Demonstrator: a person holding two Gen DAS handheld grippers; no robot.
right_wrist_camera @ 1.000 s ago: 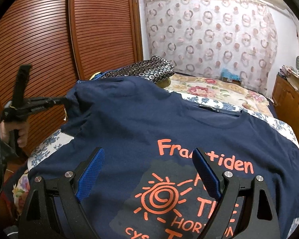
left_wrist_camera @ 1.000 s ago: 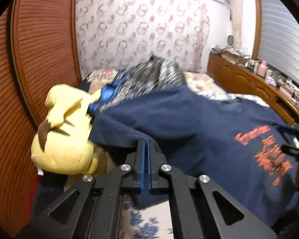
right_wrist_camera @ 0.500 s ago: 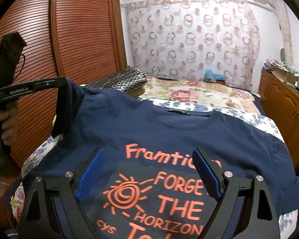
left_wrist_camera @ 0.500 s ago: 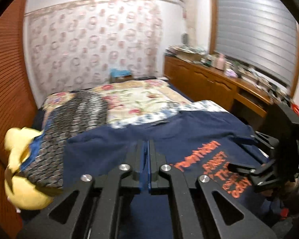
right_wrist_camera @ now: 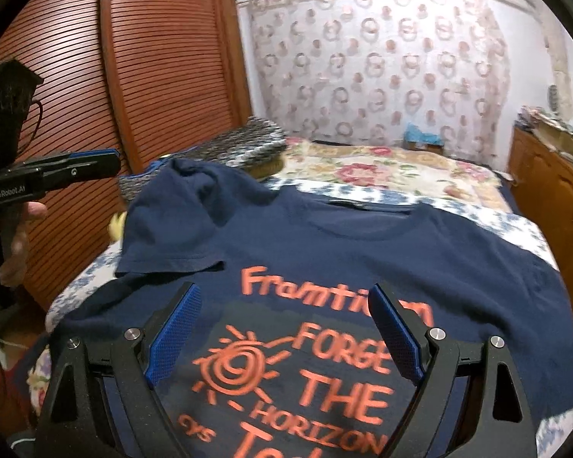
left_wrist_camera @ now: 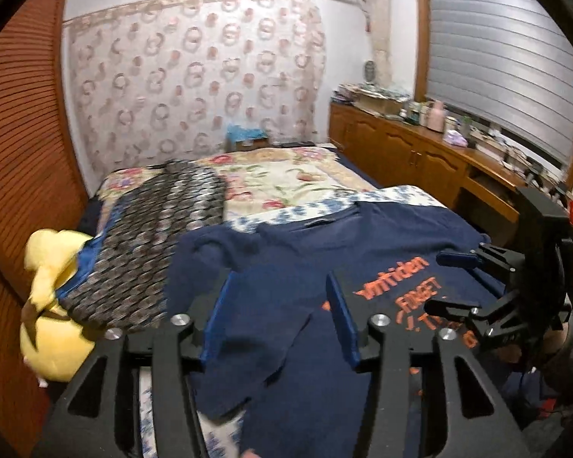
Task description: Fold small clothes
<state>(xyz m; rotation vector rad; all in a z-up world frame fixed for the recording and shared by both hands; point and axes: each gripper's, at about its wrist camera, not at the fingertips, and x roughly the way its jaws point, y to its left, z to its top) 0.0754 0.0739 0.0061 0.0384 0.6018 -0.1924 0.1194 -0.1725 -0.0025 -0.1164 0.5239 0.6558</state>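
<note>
Your left gripper (left_wrist_camera: 282, 316) and right gripper (right_wrist_camera: 286, 337) are both spread wide, above the blue shirt (right_wrist_camera: 363, 244) with 1 sleeve (right_wrist_camera: 172, 244) folded in.

My view: ring-patterned curtain (left_wrist_camera: 195, 87) across far wall; slatted wooden wardrobe doors (right_wrist_camera: 164, 65) at my left; cluttered wooden cabinets (left_wrist_camera: 408, 152) under grey window blind (left_wrist_camera: 504, 61); floral-covered bed (right_wrist_camera: 393, 175).

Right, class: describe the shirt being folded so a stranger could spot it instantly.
Start at the bed with the floral cover. Spread across its near end lies the navy T-shirt, one sleeve folded inward. Unlike the grey patterned pillow and yellow plush toy nearby, it carries orange lettering.
</note>
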